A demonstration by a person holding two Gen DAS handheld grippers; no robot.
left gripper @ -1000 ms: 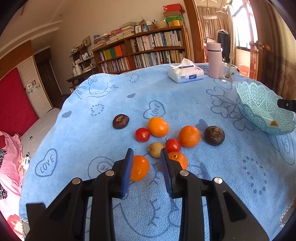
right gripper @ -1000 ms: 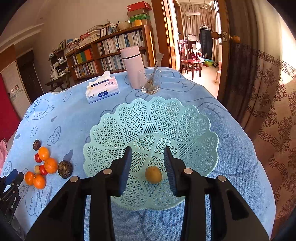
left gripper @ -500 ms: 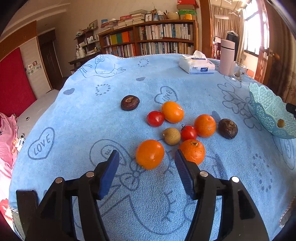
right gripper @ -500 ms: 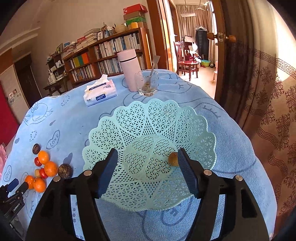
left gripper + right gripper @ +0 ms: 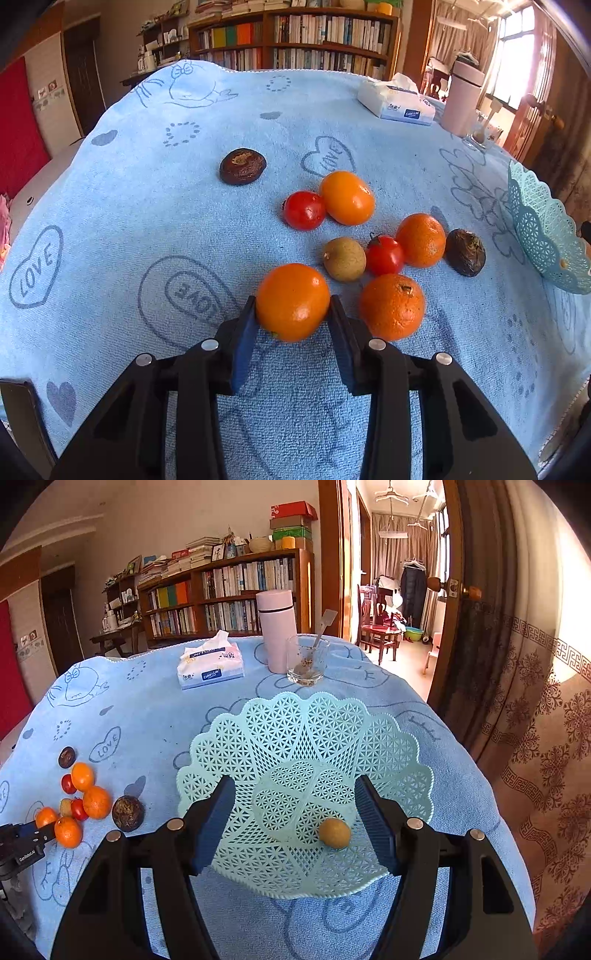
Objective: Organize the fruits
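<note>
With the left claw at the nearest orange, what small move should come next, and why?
Probably lift the orange straight up a little. The left claw, whose jaws have just been closing, has its pads against both sides of it, yet it still sits on the blue towel beside another orange. The basket, holding one small fruit, waits to the right.

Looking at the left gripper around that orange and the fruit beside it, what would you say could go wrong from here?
1. The left gripper has just been closing on the orange; only the fingertips touch its sides, so the round fruit may squirt out when lifted.
2. A second orange lies close to the right finger and the longan just beyond; a slip could scatter them.
3. The basket is shallow, and the fruit in it sits off-centre, so a dropped orange may roll out.
</note>
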